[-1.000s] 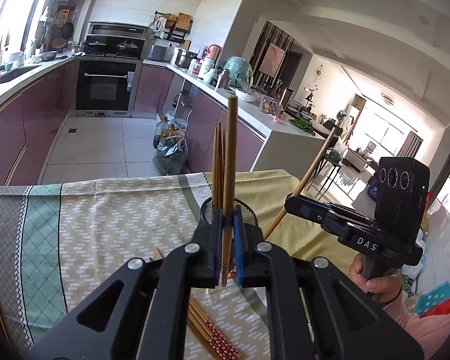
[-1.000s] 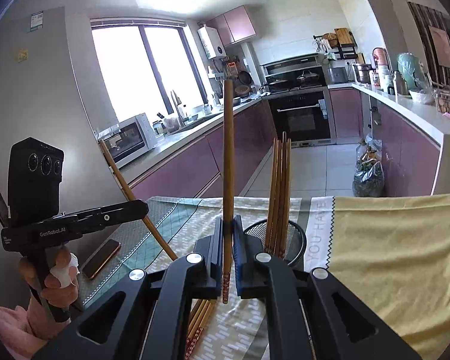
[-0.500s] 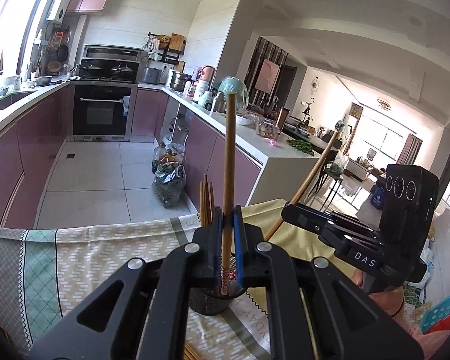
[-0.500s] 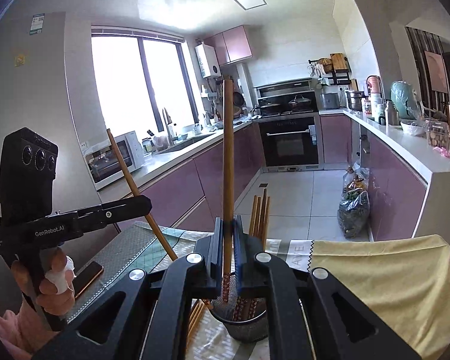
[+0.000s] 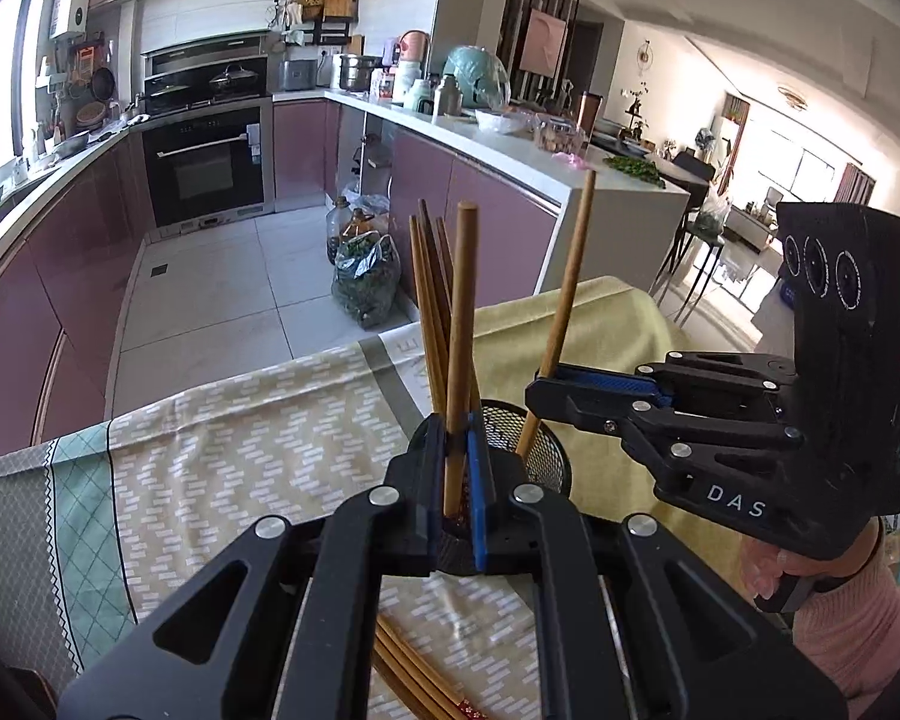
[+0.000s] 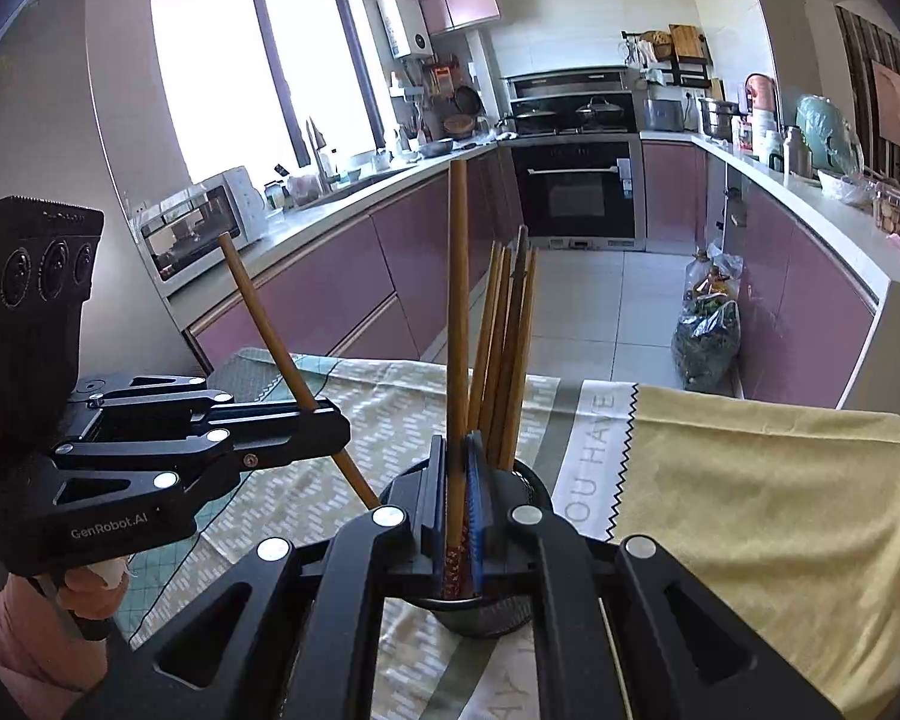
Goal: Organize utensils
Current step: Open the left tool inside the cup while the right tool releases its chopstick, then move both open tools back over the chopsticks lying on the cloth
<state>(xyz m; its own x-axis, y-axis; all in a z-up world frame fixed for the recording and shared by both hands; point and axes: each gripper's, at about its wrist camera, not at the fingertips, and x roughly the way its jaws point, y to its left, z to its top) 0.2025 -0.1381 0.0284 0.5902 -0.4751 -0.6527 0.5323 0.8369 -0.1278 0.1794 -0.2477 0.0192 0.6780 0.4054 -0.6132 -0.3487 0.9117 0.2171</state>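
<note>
A black mesh cup (image 5: 549,456) stands on the tablecloth with several wooden chopsticks (image 5: 429,300) upright in it. My left gripper (image 5: 453,438) is shut on one chopstick (image 5: 459,330), whose lower end dips toward the cup's rim. From the right, my right gripper (image 5: 540,396) is shut on another chopstick (image 5: 567,282), its lower end inside the cup. In the right wrist view that gripper (image 6: 457,462) holds its chopstick (image 6: 457,300) upright, patterned tip down in the cup (image 6: 480,615). The left gripper (image 6: 330,426) holds its chopstick (image 6: 264,318) tilted.
Loose chopsticks (image 5: 414,678) lie on the patterned tablecloth (image 5: 240,450) under my left gripper. A yellow cloth (image 6: 750,510) covers the table's right part. Beyond the table's far edge is the kitchen floor, with purple cabinets either side. A hand in a pink sleeve (image 5: 840,618) holds each gripper.
Both grippers have come in over the mesh cup and dropped lower. The two held chopsticks now reach down to the cup, and the right one's tip is inside it.
</note>
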